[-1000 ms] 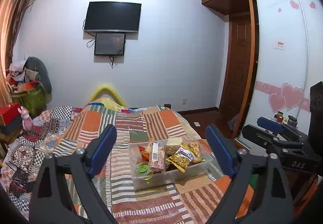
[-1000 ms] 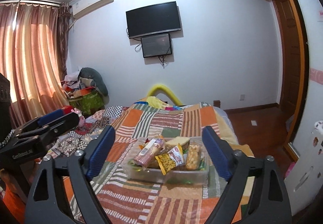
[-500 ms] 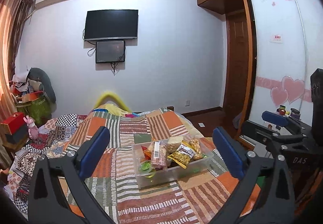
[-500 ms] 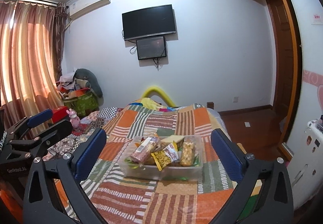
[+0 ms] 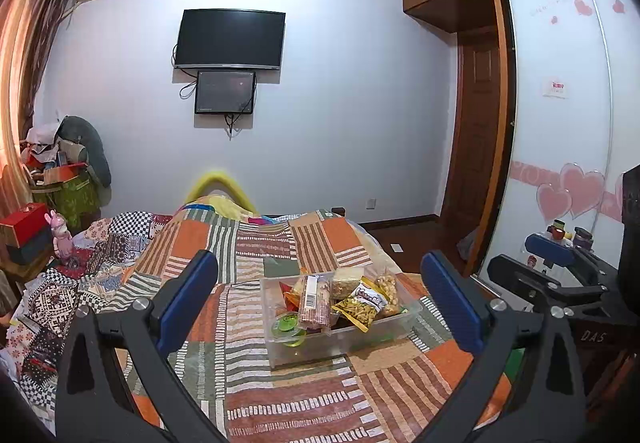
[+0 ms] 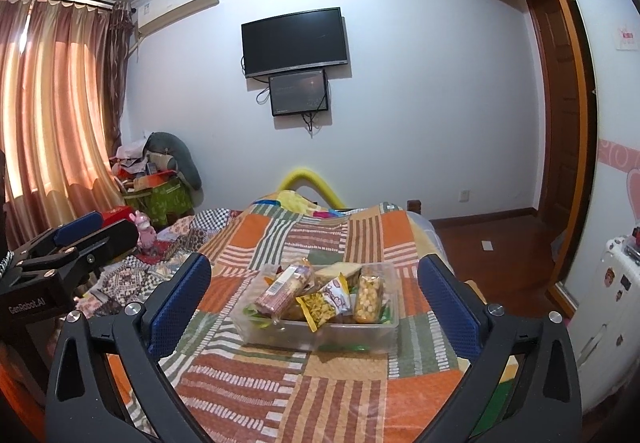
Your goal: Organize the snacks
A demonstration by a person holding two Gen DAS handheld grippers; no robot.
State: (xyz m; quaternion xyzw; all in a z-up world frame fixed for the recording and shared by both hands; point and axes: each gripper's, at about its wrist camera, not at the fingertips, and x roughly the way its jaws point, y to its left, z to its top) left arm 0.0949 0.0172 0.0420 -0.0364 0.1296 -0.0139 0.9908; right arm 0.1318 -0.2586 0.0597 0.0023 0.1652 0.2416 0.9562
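Observation:
A clear plastic bin point(image 5: 344, 347) of snacks sits on the patchwork bedspread point(image 5: 280, 403), ahead of both grippers. It holds a long barcoded packet point(image 5: 316, 299), a yellow bag point(image 5: 360, 309), a bag of nuts point(image 5: 387, 289) and a green cup point(image 5: 286, 323). My left gripper point(image 5: 319, 261) is open and empty, well short of the bin. The right gripper point(image 6: 314, 263) is also open wide with nothing between its fingers, facing the bin point(image 6: 320, 341) and its barcoded packet point(image 6: 284, 289) from the other side. Each gripper shows at the edge of the other's view.
The bed fills the middle of the room. Left of it are a clutter pile point(image 5: 68, 171), a red box point(image 5: 24, 223) and a pink toy point(image 5: 60, 235). A wardrobe's sliding door point(image 5: 560, 123) and a small white cabinet point(image 6: 608, 307) stand at the right. Curtains point(image 6: 48, 103) hang at the left.
Both grippers' jaws have spread wider apart. The bin and the snacks have not moved.

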